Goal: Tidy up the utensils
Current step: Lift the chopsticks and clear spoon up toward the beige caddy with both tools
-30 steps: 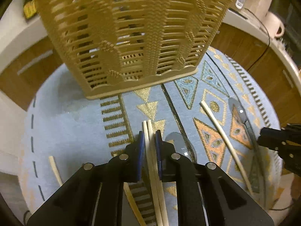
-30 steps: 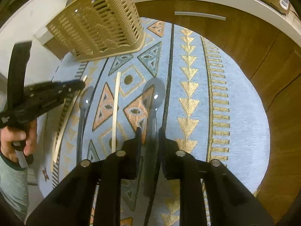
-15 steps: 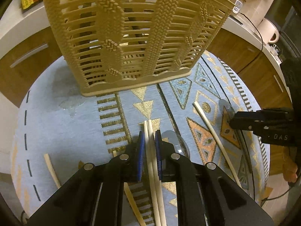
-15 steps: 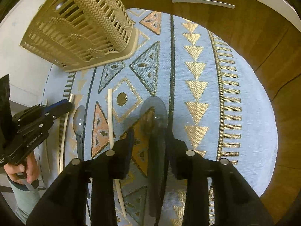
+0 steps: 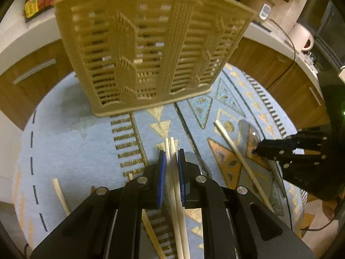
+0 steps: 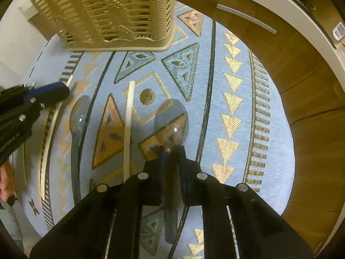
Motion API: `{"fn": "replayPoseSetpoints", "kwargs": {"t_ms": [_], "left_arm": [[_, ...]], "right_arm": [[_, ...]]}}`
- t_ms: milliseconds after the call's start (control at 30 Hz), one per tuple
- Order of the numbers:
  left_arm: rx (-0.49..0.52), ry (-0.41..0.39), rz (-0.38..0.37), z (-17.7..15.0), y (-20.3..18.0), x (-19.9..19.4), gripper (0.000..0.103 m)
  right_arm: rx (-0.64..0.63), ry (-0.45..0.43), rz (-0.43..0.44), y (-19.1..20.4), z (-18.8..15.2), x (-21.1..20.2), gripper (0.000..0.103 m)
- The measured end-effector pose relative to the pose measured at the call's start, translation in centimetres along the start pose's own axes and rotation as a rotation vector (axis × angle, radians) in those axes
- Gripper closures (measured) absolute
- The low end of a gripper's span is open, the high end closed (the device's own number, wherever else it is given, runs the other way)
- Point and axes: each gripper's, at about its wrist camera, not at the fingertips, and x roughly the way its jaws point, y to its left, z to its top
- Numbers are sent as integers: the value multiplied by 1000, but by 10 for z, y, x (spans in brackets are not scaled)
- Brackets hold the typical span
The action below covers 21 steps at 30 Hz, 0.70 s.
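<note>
Pale chopsticks clamped in left tongs; right tongs closing on grey spoon.

Woven cloth mat, slatted matt plastic basket, pale wooden chopsticks.

Baskets: one tan slatted basket. Spoons: two clear plastic spoons. Chopsticks: five pale sticks counted, two of them paired; mugs: one white mug.
</note>
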Motion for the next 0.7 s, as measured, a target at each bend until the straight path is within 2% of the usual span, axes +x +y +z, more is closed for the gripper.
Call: {"fn": "replayPoseSetpoints", "kwargs": {"t_ms": [100, 467, 600, 700], "left_arm": [[0, -51, -15, 0, -2, -15, 94], [8, -320, -101, 3, -11, -97, 96], [22, -444, -122, 6, -18, -129, 98], [23, -496, -119, 13, -20, -145, 100]], "right_arm": [[30, -49, 80, -9, -6, -14, 93], [20, -306, 221, -15, -22, -102, 93], [1, -408, 235, -4, -14, -127, 93], [-3, -473, 250, 5, -7, -139, 93]]}}
